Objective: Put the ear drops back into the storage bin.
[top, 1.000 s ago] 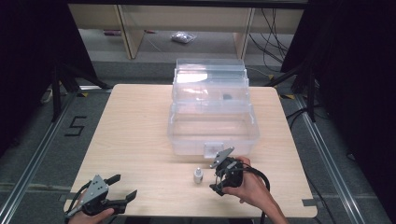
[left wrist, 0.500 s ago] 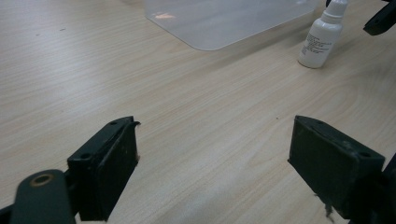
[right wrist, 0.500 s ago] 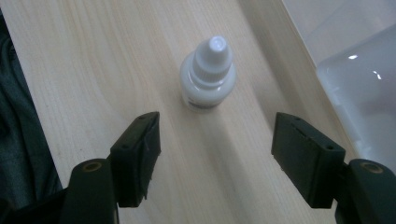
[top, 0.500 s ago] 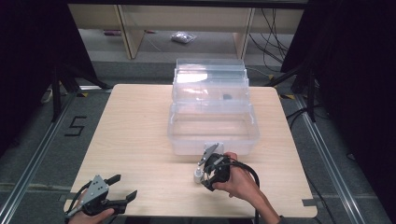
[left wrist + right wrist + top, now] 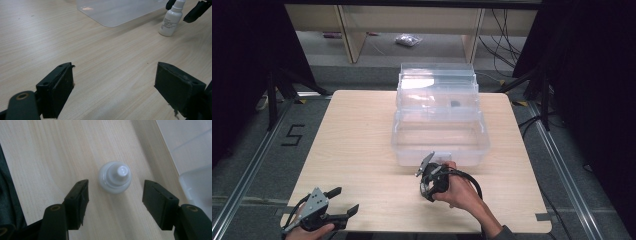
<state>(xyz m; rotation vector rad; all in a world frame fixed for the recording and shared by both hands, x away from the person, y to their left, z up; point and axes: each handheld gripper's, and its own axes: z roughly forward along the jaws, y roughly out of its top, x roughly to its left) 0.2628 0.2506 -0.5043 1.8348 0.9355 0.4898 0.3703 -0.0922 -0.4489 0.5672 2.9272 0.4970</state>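
**A:** Your right gripper [image 5: 115, 192] is poised over the small white bottle [image 5: 115, 178], which stands upright on the tabletop [image 5: 362, 145] just in front of the clear plastic box [image 5: 439, 135]. The fingers [image 5: 78, 195] have just been closing, but they stand apart from the bottle on both sides, with bare wood showing in each gap; nothing is gripped yet.

**B:** So how do I take it cleanly?

**A:** From above, the bottle sits a little ahead of the fingertips rather than squarely between the pads. I'd ease forward and down so the pads meet the round body, not the narrow nozzle cap. Close slowly and evenly; a light, tall bottle like this could tip if one pad arrives first.

**B:** Anything about the surfaces?

**A:** The bottle looks like smooth, glossy plastic, cylindrical, with a stepped shoulder and small print on its side [image 5: 171, 21], so it is likely slippery. The pads are flat, matte black. The tabletop is pale wood grain, and the box is thin and transparent.

**B:** And my left?

**A:** Your left gripper [image 5: 334, 207] rests at the near-left corner, fingers spread wide and holding nothing.
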